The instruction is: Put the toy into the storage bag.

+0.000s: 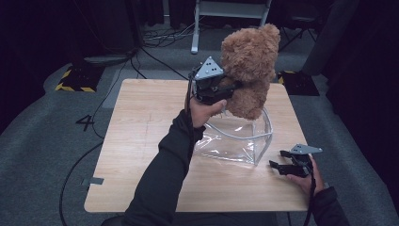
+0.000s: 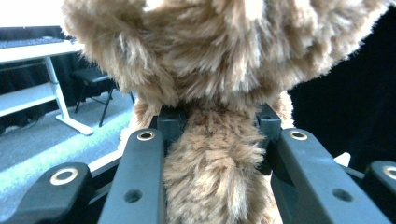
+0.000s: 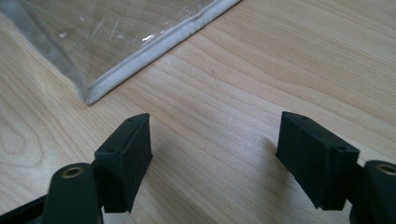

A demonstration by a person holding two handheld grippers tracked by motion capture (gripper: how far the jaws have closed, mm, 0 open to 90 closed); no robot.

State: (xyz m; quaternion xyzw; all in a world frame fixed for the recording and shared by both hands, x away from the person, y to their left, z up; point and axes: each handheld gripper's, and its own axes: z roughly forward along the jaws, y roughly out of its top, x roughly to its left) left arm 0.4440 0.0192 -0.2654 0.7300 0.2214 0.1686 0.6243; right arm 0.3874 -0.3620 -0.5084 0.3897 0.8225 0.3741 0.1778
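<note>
We count 1 wooden table (image 1: 141, 141), 1 clear plastic bag (image 1: 235, 139), 1 brown teddy bear (image 1: 249, 66) and 2 hand-held grippers.

Largest first: the table spans the middle of the high view, its light wood bare apart from the bag and the right gripper.

The bear comes next. It hangs in the air above the table's far half, at about 1 o'clock from the table's centre, upright and leaning slightly, its lower end just above the open mouth of the bag. In the left gripper view its fur (image 2: 219, 70) crowds the top of the picture, and a narrower furry part runs down between the 2 black jaws.

The bag stands on the table at about 3 o'clock from the centre, directly beneath the bear, with a white trimmed edge. In the right gripper view 1 corner of it (image 3: 135, 51) lies at 11 o'clock, apart from the jaws.

The left gripper (image 1: 226, 89) sits at the bear's 9 o'clock side, its jaws clamped on the bear's fur; 1 hand (image 1: 204, 110) grips it from below.

The right gripper (image 1: 282, 160) rests low at the table's 4 o'clock edge, near the bag's corner but not touching, its 2 jaws spread wide with only bare wood between them.
</note>
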